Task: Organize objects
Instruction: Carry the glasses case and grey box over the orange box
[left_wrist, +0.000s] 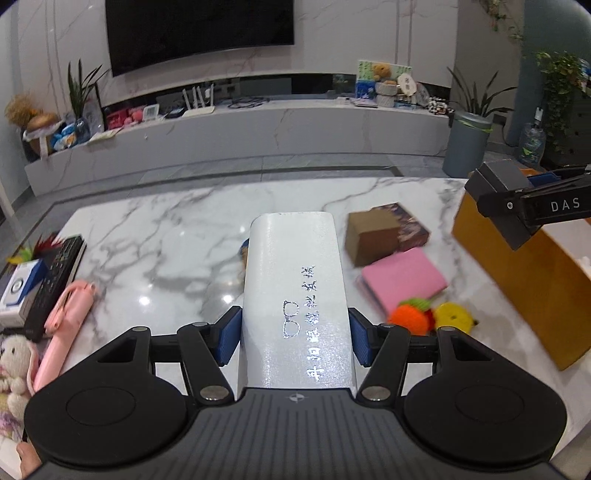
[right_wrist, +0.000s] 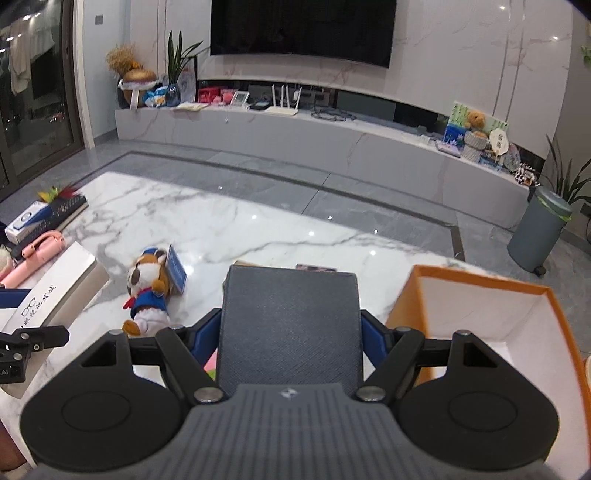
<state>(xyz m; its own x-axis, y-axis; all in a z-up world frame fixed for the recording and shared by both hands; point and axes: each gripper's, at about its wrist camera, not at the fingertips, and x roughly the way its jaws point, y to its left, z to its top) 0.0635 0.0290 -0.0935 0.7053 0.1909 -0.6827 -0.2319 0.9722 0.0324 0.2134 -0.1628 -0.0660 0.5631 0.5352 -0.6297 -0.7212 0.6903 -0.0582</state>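
Note:
My left gripper (left_wrist: 294, 338) is shut on a long white glasses case (left_wrist: 295, 288) with silver lettering, held above the marble table (left_wrist: 166, 236). It also shows at the left of the right wrist view (right_wrist: 51, 291). My right gripper (right_wrist: 290, 338) is shut on a dark grey textured box (right_wrist: 290, 321), held just left of the open orange box (right_wrist: 491, 314). In the left wrist view the right gripper (left_wrist: 517, 206) with the dark box (left_wrist: 496, 182) hangs over the orange box (left_wrist: 532, 280).
On the table lie a brown box (left_wrist: 371, 236), a patterned box (left_wrist: 412, 221), a pink pad (left_wrist: 402, 278), orange and yellow knitted toys (left_wrist: 432, 315), a plush animal (right_wrist: 147, 288), a pink gadget (left_wrist: 62, 325), a remote (left_wrist: 55, 280) and a bunny plush (left_wrist: 14, 365).

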